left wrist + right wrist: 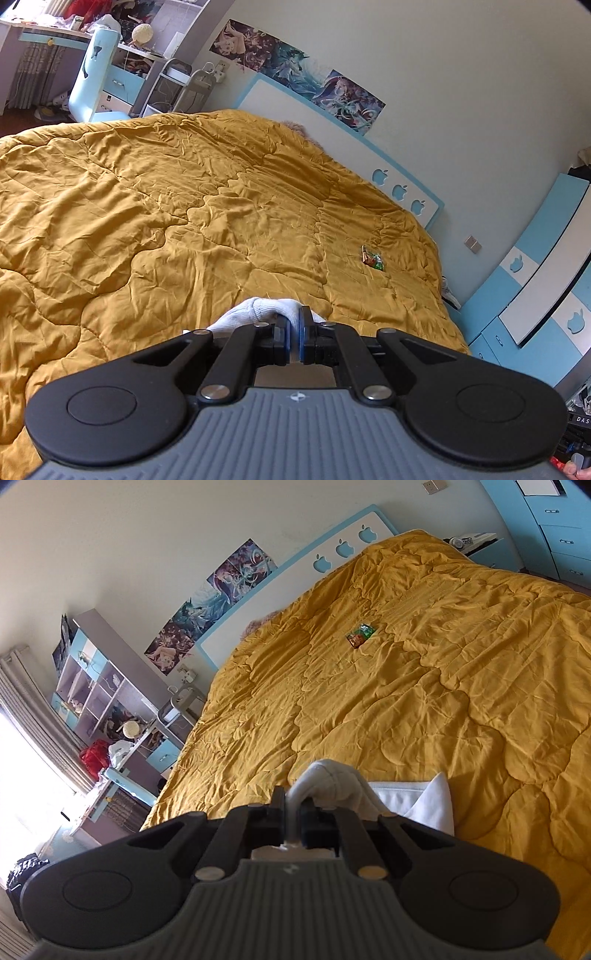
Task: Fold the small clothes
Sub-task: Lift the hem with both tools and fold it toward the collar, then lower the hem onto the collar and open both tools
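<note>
A small white garment (258, 312) bunches up just past my left gripper (294, 321), which is shut on its fabric above the mustard-yellow quilt (184, 206). In the right wrist view the same white garment (343, 786) humps over my right gripper (293, 805), also shut on the cloth. More of the white cloth (432, 805) trails off to the right and lies on the quilt (443, 664). How much of the garment hangs below the grippers is hidden by their bodies.
A small colourful wrapper (373, 260) lies on the quilt toward the headboard (332, 122); the wrapper (361, 635) also shows in the right wrist view. A pale blue chair (94, 77) and desk stand beyond the bed's far side. Blue drawers (561, 535) flank the bed.
</note>
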Motion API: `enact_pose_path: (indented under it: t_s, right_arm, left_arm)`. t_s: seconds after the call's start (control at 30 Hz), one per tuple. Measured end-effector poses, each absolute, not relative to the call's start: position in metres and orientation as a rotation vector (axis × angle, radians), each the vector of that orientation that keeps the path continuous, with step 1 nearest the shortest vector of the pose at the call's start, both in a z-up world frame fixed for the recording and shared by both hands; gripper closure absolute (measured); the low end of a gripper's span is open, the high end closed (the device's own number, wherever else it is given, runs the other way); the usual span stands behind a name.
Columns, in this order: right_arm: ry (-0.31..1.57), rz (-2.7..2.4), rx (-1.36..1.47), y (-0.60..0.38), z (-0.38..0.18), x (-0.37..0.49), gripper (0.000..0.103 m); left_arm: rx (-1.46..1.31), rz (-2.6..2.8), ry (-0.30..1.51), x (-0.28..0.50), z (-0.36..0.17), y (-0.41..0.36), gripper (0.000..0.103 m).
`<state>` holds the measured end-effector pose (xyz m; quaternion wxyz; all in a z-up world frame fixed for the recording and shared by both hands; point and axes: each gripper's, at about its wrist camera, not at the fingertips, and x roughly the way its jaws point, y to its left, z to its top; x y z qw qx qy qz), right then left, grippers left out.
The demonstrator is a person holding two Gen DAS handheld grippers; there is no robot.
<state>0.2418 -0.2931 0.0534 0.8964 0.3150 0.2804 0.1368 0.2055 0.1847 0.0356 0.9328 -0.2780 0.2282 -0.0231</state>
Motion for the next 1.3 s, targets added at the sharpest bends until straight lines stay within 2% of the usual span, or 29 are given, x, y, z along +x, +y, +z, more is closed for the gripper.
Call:
enact_pose_path:
  t_s: [0.2,0.67,0.77,0.83,0.87,0.9,1.03,1.1,1.13,1.2,1.3]
  right_arm:
    - [0.619,0.218,0.672,-0.286,0.021,0.296,0.101]
    - [0.656,0.101,0.693,-0.282,-0.029,0.363,0.101]
    - [0.719,0.030,0.652,-0.272,-0.042,0.379,0.101]
    - [0.743,0.002,0.640,-0.268,-0.049,0.386,0.100]
    - [0.733,-0.015,0.629,-0.267,-0.052,0.386,0.100]
    - [0.722,-0.032,0.613,-0.267,-0.053,0.386,0.099]
    - [0.705,-0.088,0.616,-0.276,-0.063,0.384,0.099]
    - [0.648,-0.162,0.633,-0.284,-0.062,0.378,0.076]
    - [0.612,-0.192,0.651,-0.290,-0.061,0.374,0.062]
    - [0.593,-0.197,0.671,-0.302,-0.056,0.370,0.068]
    - [0.608,-0.167,0.593,-0.307,-0.047,0.365,0.069]
  left_arm:
    - [-0.571,-0.012,0.537,0.240,0.011,0.181,0.099]
    - [-0.636,0.096,0.644,0.305,-0.034,0.189,0.099]
    - [-0.684,0.201,0.697,0.323,-0.046,0.195,0.088]
    - [-0.672,0.253,0.667,0.325,-0.049,0.204,0.065]
    - [-0.652,0.272,0.660,0.326,-0.048,0.208,0.060]
    - [-0.633,0.285,0.659,0.325,-0.047,0.210,0.056]
    - [-0.556,0.262,0.655,0.322,-0.041,0.214,0.054]
    - [-0.518,0.237,0.653,0.320,-0.039,0.213,0.054]
    - [-0.499,0.227,0.654,0.318,-0.039,0.212,0.054]
    - [-0.455,0.200,0.655,0.316,-0.038,0.208,0.054]
    - [-0.409,0.166,0.646,0.310,-0.034,0.201,0.054]
